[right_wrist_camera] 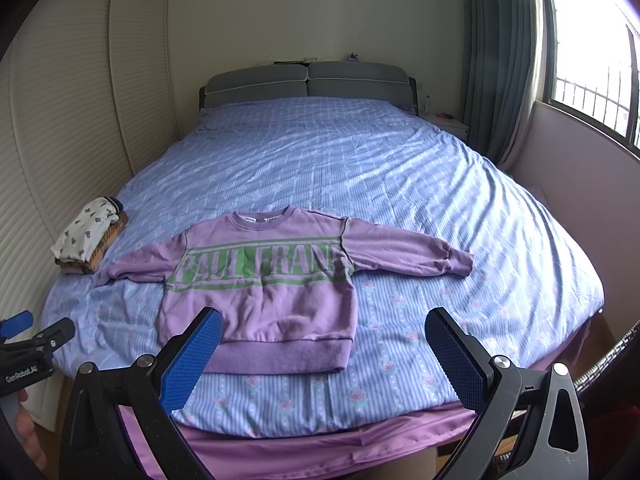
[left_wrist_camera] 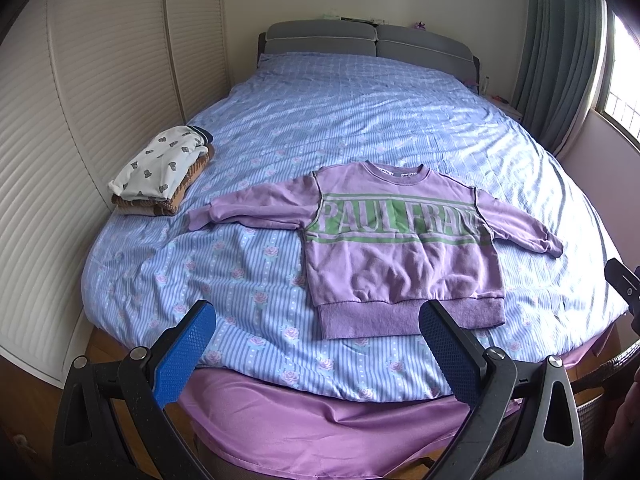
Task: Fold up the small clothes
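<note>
A small purple sweatshirt [left_wrist_camera: 400, 256] with a green "PAUL FRANK" band lies flat, face up, on the blue striped bedspread [left_wrist_camera: 360, 120], both sleeves spread out. It also shows in the right wrist view [right_wrist_camera: 264, 300]. My left gripper [left_wrist_camera: 318, 320] is open and empty, held above the foot of the bed, near the sweatshirt's hem. My right gripper [right_wrist_camera: 324, 328] is open and empty, near the hem's right end. The left gripper shows at the left edge of the right wrist view [right_wrist_camera: 36, 340].
A stack of folded clothes [left_wrist_camera: 160, 172] sits at the bed's left edge, also in the right wrist view [right_wrist_camera: 88, 240]. White louvred closet doors [left_wrist_camera: 80, 120] line the left. A grey headboard [left_wrist_camera: 360, 40] is at the back. A window [right_wrist_camera: 592, 60] and curtain are at right.
</note>
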Demonstrator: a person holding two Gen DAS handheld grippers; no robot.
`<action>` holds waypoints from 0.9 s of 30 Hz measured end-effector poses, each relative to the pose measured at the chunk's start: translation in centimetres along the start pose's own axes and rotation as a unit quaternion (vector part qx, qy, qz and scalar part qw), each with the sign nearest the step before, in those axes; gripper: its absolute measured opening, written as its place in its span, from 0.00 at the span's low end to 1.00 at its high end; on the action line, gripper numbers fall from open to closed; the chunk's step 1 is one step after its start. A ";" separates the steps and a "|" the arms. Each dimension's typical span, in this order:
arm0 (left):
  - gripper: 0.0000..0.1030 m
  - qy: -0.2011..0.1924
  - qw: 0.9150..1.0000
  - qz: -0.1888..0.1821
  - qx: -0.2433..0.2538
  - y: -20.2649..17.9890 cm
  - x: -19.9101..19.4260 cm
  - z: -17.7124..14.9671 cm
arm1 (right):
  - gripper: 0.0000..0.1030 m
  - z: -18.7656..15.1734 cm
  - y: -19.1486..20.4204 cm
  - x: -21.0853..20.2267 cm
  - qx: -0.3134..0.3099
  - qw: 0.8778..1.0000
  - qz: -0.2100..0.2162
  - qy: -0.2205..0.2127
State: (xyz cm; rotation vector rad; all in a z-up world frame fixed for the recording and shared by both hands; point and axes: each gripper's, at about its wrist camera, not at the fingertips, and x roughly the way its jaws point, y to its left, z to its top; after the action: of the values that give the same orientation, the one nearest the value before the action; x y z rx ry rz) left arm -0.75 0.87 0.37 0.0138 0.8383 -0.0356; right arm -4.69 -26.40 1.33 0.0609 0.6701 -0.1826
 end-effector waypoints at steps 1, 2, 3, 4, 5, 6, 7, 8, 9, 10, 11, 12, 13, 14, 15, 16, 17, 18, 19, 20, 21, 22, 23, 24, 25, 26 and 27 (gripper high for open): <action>1.00 0.000 1.000 0.000 0.000 0.0 0.0 0.0 | 0.99 0.1 -0.1 0.0 0.000 1.000 0.000 -0.001; 1.00 0.001 1.000 0.000 0.001 -0.1 0.0 0.1 | 0.99 -0.1 -0.3 0.0 0.002 1.000 -0.001 0.000; 1.00 0.001 1.000 0.000 0.002 -0.1 0.0 0.1 | 0.99 -0.1 -0.3 -0.1 0.002 1.000 -0.001 0.000; 1.00 0.002 1.000 0.000 0.001 0.0 0.0 0.1 | 0.99 -0.1 -0.2 -0.1 0.001 1.000 -0.001 -0.001; 1.00 0.002 1.000 -0.001 0.001 0.0 0.0 0.1 | 0.99 0.0 -0.3 -0.1 0.001 1.000 -0.001 -0.001; 1.00 0.002 1.000 -0.001 0.001 0.0 0.0 0.1 | 0.99 0.0 -0.2 0.0 0.001 1.000 -0.001 0.000; 1.00 0.002 1.000 -0.001 0.001 0.0 0.0 0.1 | 0.99 0.0 -0.2 0.0 0.001 1.000 -0.001 0.000; 1.00 0.001 1.000 0.000 0.001 0.0 0.0 0.0 | 0.99 0.0 -0.1 0.0 0.001 1.000 -0.001 -0.001; 1.00 0.001 1.000 0.000 0.001 0.1 0.0 0.0 | 0.99 0.0 -0.1 0.0 0.001 1.000 -0.001 0.000; 1.00 0.001 1.000 -0.001 0.001 0.0 0.0 0.0 | 0.99 0.0 -0.1 0.0 0.001 1.000 -0.001 0.000; 1.00 0.001 1.000 0.000 0.001 0.0 0.0 0.0 | 0.99 0.0 -0.1 0.0 0.001 1.000 -0.001 0.000; 1.00 0.001 1.000 0.000 0.001 0.0 0.0 0.0 | 0.99 0.0 -0.1 0.0 0.001 1.000 -0.001 0.000; 1.00 0.001 1.000 0.000 0.000 0.0 0.0 0.0 | 0.99 0.1 -0.1 0.0 0.001 1.000 -0.001 0.000; 1.00 0.001 1.000 -0.001 0.000 0.0 0.0 0.0 | 0.99 0.0 -0.1 0.0 0.001 1.000 -0.001 0.000; 1.00 0.001 1.000 0.000 0.000 0.0 0.0 0.0 | 0.99 0.0 -0.1 0.0 0.001 1.000 -0.001 0.000; 1.00 0.001 1.000 0.000 0.001 0.0 0.0 0.0 | 0.99 0.0 -0.1 0.0 0.001 1.000 -0.001 0.000; 1.00 0.001 1.000 -0.001 0.001 0.0 0.0 0.0 | 0.99 0.0 -0.2 0.0 0.002 1.000 -0.001 0.000; 1.00 0.001 1.000 -0.001 0.001 0.0 0.0 0.0 | 0.99 0.0 -0.2 0.0 0.002 1.000 -0.001 0.000; 1.00 0.001 1.000 -0.001 0.001 0.0 0.0 0.0 | 0.99 0.0 -0.2 0.0 0.002 1.000 -0.001 0.000; 1.00 0.001 1.000 0.000 0.001 0.0 0.0 0.0 | 0.99 0.1 -0.3 0.0 0.002 1.000 -0.001 0.000; 1.00 0.001 1.000 0.000 0.000 0.0 0.0 0.0 | 0.99 0.0 -0.2 0.0 0.002 1.000 -0.001 0.000; 1.00 0.001 1.000 -0.001 0.000 0.0 0.0 0.0 | 0.99 0.0 -0.2 0.0 0.002 1.000 -0.001 0.000; 1.00 0.001 1.000 -0.001 0.000 0.0 0.0 0.0 | 0.99 0.0 -0.2 0.0 0.001 1.000 -0.001 0.000; 1.00 0.000 1.000 0.000 0.000 0.1 0.0 0.0 | 0.99 0.0 -0.2 0.0 0.001 1.000 -0.001 0.000; 1.00 0.001 1.000 0.000 0.001 0.0 0.0 0.0 | 0.99 0.0 -0.2 0.0 0.001 1.000 -0.001 0.000; 1.00 0.001 1.000 0.000 0.000 0.0 0.0 0.0 | 0.99 0.0 -0.2 0.0 0.002 1.000 -0.001 0.000; 1.00 0.001 1.000 -0.001 0.000 0.0 0.0 0.0 | 0.99 0.0 -0.2 0.0 0.002 1.000 -0.001 0.000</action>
State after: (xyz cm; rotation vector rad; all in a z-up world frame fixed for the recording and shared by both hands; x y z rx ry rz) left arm -0.73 0.90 0.35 0.0138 0.8402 -0.0369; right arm -4.70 -26.60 1.37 0.0634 0.6704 -0.1853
